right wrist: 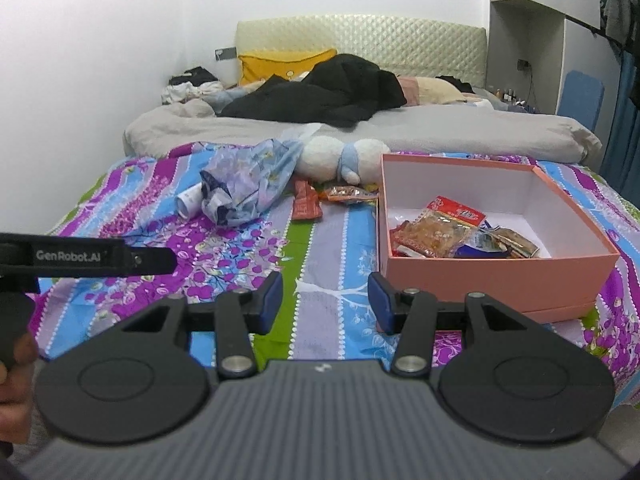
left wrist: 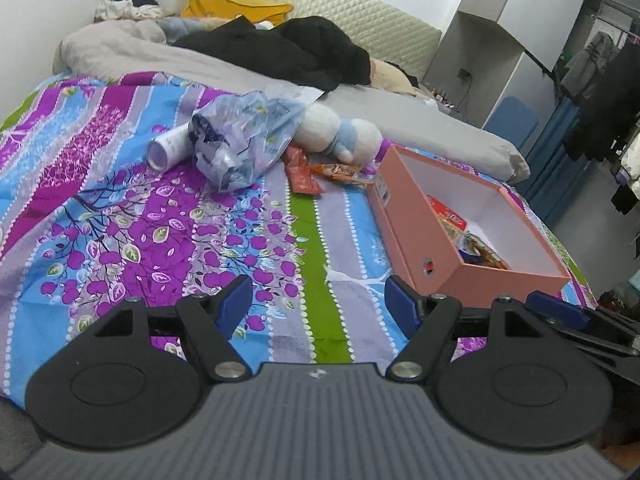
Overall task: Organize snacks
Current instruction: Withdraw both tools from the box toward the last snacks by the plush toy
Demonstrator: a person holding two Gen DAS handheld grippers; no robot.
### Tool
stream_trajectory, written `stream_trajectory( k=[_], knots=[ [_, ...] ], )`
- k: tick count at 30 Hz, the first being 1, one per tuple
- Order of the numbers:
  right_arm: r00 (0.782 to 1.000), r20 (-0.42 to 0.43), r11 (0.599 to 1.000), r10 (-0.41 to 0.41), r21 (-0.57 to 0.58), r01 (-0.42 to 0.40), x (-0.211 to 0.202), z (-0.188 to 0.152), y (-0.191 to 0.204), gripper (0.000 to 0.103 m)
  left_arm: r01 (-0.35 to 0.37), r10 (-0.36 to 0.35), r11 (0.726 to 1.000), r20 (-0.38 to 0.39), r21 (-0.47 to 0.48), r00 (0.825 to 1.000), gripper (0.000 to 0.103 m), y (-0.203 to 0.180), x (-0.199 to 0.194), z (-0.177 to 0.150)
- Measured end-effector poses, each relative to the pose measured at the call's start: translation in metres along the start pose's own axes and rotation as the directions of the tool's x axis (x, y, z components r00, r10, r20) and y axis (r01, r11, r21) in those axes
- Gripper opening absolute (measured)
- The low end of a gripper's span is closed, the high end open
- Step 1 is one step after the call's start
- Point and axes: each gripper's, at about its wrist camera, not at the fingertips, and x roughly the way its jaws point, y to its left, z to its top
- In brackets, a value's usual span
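Snacks still loose on the bed are a red-brown packet [right wrist: 306, 202] and an orange one [right wrist: 348, 193], lying mid-bed just in front of a plush toy [right wrist: 344, 158] and just left of the far end of the pink box [right wrist: 496, 276]. The red-brown packet's long axis runs roughly away from the cameras; the orange packet lies crosswise, toward the box's far left corner. Several packets [right wrist: 440, 228] already sit inside the box, by its near wall.

Both loose packets lie ahead of the hand-held grippers, well apart from the fingertips. From the right hand-held gripper [right wrist: 325, 300] they are almost straight ahead; from the left hand-held gripper [left wrist: 319, 304] they are ahead too, slightly right. Neither looks clearly nearer, though the right one also faces the box and seems better placed to carry packets across.

Both hand-held grippers are spread wide and hold nothing.

A crumpled plastic bag [right wrist: 248, 184] and a white tube [right wrist: 190, 202] lie left of the packets.
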Motion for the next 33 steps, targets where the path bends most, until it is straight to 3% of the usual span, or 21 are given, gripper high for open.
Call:
stream_trajectory(
  k=[10,16,20,33],
  knots=[
    [1.0,-0.015,0.994,-0.026,-0.104,0.024,0.051,0.002,0.016,0.05,0.003,-0.004,0.999,-0.032,-0.035,0.999,0.077,0.023,0.062,0.017],
    [0.999,-0.01,0.986,-0.048,-0.159,0.046,0.095,0.007,0.023,0.05,0.038,-0.04,0.998,-0.045,-0.055,0.998,0.077,0.037,0.113,0.037],
    [0.994,0.002,0.969,-0.109,-0.224,0.106,0.128,0.01,0.031,0.048,0.075,-0.078,0.994,-0.051,-0.075,0.996,0.077,0.045,0.155,0.053],
    [0.985,0.057,0.939,-0.164,-0.298,0.173,0.225,0.011,0.041,0.048,0.137,-0.139,0.99,-0.116,-0.03,0.983,0.077,0.05,0.269,0.106]
  ],
)
